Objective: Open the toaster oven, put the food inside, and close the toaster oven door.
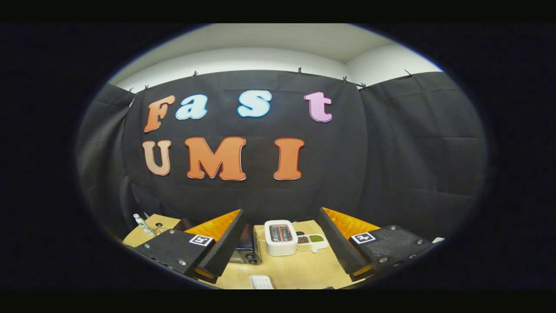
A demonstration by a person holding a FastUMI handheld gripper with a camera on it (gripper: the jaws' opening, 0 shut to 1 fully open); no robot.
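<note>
My gripper (281, 215) is open and held high above a wooden table (299, 269), with nothing between its fingers. Down on the table, a dark toaster oven (248, 252) sits mostly hidden behind the left finger (223, 243); its front and knobs show, but I cannot tell how its door stands. To its right stands a white pop-up toaster (281, 237) with two slots. A small white dish (312, 242) holding brown and green food lies just right of the toaster, close to the right finger (343, 243).
A flat white object (261, 281) lies on the near part of the table between the fingers. A small bottle (142, 224) stands at the table's far left corner, beyond the left finger. Black cloth walls close off the booth behind and beside the table.
</note>
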